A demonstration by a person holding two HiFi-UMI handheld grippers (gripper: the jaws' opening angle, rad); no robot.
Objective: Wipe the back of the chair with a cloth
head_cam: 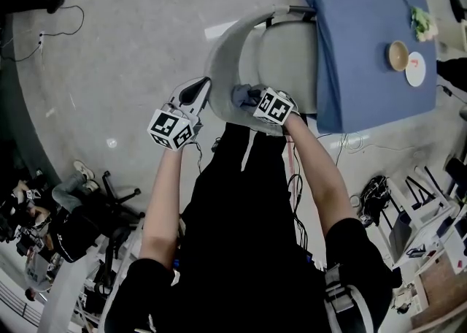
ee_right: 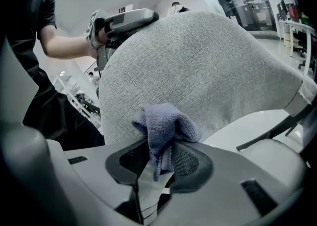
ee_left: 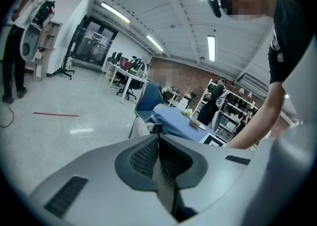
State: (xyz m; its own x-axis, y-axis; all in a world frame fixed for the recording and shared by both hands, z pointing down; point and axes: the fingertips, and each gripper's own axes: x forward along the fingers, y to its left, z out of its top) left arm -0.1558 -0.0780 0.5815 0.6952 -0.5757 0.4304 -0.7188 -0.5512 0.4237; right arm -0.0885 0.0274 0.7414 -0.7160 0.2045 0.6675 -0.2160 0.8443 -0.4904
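Note:
A grey fabric chair back (head_cam: 222, 50) curves in front of me, and it fills the right gripper view (ee_right: 198, 66). My right gripper (head_cam: 254, 99) is shut on a bunched blue cloth (ee_right: 163, 123), which rests against the inner face of the back just above the seat (head_cam: 286, 58). The cloth (head_cam: 243, 94) also shows in the head view. My left gripper (head_cam: 193, 94) is beside the outer left edge of the back. Its jaws are shut with nothing between them (ee_left: 158, 141). From the right gripper view the left gripper (ee_right: 126, 22) shows at the back's top edge.
A table under a blue cover (head_cam: 365, 47) stands just beyond the seat, with a bowl (head_cam: 398, 55), a plate (head_cam: 415, 69) and some greens (head_cam: 422, 23) on it. Cables (head_cam: 365, 196) lie on the floor at the right. An office chair base (head_cam: 117, 204) and seated people are at the lower left.

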